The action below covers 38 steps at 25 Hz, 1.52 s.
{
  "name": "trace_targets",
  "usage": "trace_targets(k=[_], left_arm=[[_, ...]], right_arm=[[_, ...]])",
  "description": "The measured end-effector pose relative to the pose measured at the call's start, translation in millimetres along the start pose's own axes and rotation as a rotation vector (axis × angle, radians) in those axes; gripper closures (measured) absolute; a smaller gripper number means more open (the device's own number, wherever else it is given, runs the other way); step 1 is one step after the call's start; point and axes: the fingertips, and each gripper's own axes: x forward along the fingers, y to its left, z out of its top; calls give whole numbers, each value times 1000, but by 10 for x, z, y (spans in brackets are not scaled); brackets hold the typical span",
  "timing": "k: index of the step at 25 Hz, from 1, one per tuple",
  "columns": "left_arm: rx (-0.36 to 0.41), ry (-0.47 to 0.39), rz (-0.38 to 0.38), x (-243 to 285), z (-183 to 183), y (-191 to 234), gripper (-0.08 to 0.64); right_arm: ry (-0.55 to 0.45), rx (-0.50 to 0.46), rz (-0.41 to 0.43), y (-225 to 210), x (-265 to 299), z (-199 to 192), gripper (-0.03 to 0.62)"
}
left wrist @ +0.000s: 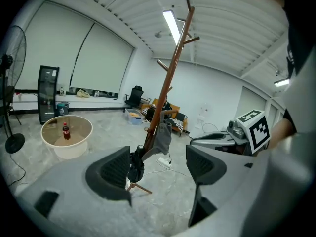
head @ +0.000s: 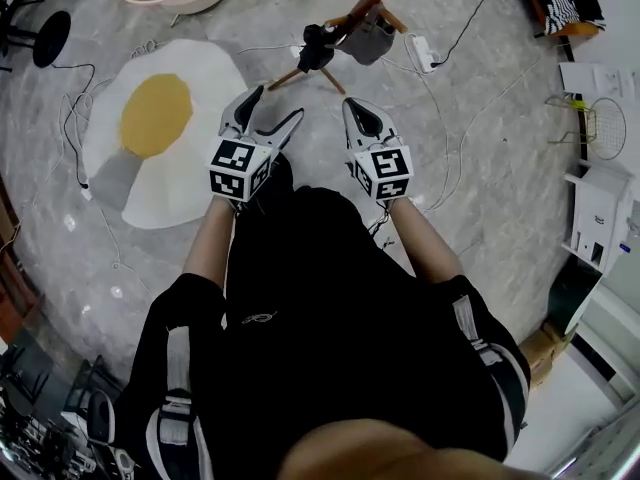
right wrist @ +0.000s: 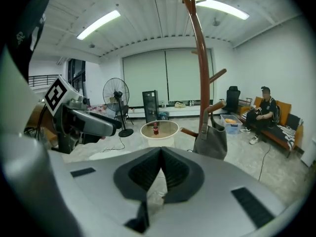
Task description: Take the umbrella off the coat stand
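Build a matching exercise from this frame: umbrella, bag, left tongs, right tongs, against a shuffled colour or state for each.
Things:
1. umbrella
2. bag
3. left tongs
4. right tongs

States:
A. shut, nothing gripped
B. open, nothing gripped
C. black, folded, low on the coat stand
D. grey, hanging from a peg of the stand

Pairs: 1-C, 2-D, 3-B, 4-A

An office-like lab room: strip lights (left wrist: 171, 26), blinded windows (right wrist: 165, 77), an office chair (left wrist: 134, 95) (cables (head: 466, 23) trail across the floor (head: 500, 198)).
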Motion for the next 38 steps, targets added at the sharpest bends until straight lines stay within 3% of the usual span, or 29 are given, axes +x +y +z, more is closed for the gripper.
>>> trace_targets(k=[5,11,16,21,26,31,38], left_arm=[[5,21,-57,381,-163,419,207],[-49,7,-55,854,-587,792,207],[-70,6,-17,1146,-976,994,207],[-76,-4,1,1456,-1250,1122,204],[-90,-13,-47,1909,-1497,1136,204],[-56,28,-59,2362,-1728,1346,204],[73,99,-132,2862,-1824,1373,185]], right_arm=[[74,4,6,15,448,-180,588],[180,15,63,63,900,-622,588],[193,24,98,63,1211,-930,588],[214,19,77,-192,1445,-1172,588],[247,23,41,-440,1495,-1371,588],[250,60,7,-538,1584,-1500,588],[289,61,19,-682,1617,-1548,588]])
